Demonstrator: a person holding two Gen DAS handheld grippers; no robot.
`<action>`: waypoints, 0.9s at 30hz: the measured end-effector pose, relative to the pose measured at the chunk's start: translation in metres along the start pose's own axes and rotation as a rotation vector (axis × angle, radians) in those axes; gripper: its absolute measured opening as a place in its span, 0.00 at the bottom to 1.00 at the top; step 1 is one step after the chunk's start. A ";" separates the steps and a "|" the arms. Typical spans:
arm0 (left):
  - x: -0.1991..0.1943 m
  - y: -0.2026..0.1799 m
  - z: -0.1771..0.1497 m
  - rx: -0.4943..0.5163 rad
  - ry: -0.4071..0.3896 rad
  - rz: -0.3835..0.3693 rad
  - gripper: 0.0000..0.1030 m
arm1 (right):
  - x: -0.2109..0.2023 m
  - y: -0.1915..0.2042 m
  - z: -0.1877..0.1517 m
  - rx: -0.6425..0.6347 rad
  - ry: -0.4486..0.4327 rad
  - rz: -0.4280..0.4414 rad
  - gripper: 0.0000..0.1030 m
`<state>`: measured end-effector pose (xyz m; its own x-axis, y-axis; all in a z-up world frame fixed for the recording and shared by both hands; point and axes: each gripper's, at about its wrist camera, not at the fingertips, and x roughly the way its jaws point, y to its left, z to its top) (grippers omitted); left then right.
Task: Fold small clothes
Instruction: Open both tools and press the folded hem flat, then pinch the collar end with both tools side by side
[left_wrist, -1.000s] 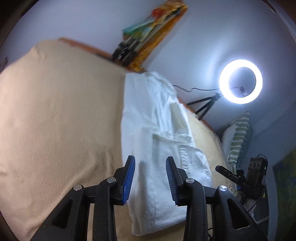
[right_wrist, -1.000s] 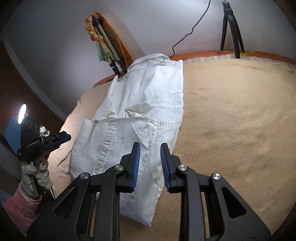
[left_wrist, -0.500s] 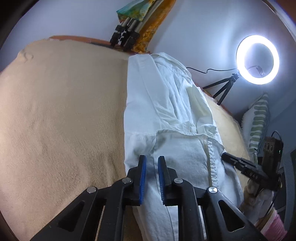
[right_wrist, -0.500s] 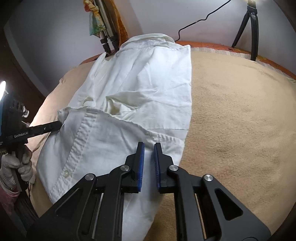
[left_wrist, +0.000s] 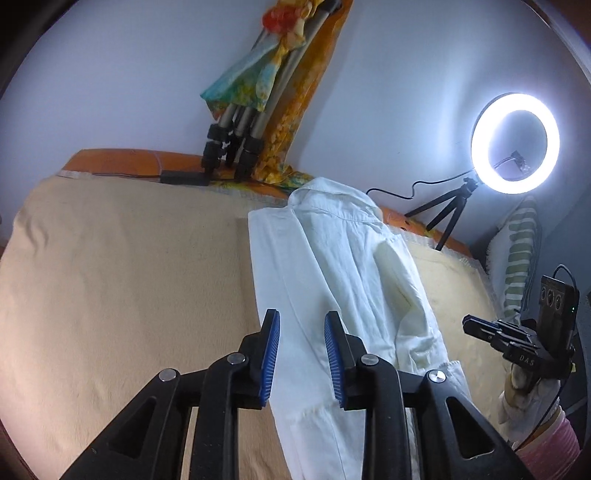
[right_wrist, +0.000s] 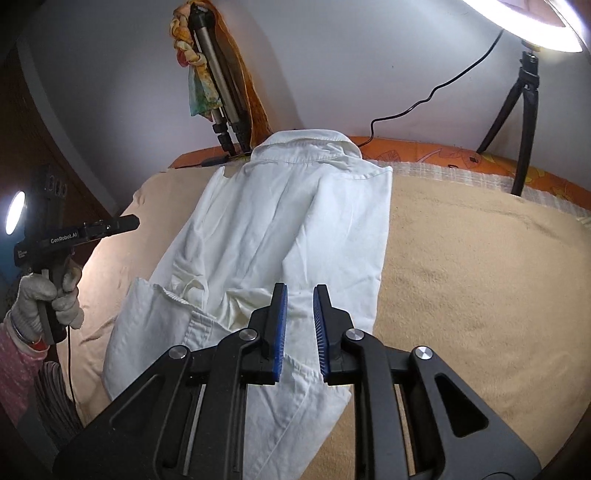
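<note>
Now both grippers' jaws have just been opening, parted, nothing clamped: left gripper (left_wrist: 301, 349), right gripper (right_wrist: 300, 324) above white shirt (right_wrist: 280, 229), folded lengthwise on the bed (right_wrist: 480, 277).

A white shirt (right_wrist: 280, 236) lies flat on the tan blanket (right_wrist: 480, 280). Its sides are folded in, so it makes a long strip. The collar is at the blanket's far edge, by the wall. A sleeve with a cuff lies bunched across its lower part.
</note>
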<state>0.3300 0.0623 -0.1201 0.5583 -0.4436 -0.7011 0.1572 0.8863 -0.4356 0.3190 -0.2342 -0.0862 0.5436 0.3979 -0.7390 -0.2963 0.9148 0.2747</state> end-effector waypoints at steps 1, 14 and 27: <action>0.009 0.001 0.004 -0.004 0.016 0.003 0.24 | 0.011 -0.001 0.005 0.010 0.015 -0.001 0.15; 0.098 -0.001 0.023 0.081 0.077 0.071 0.31 | 0.096 -0.026 0.036 0.054 0.105 -0.059 0.15; 0.106 0.046 0.064 -0.005 0.035 0.144 0.43 | 0.092 -0.092 0.067 0.194 0.005 -0.114 0.55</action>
<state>0.4490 0.0647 -0.1788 0.5459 -0.3164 -0.7758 0.0732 0.9404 -0.3320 0.4487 -0.2771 -0.1380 0.5613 0.2910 -0.7748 -0.0761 0.9503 0.3018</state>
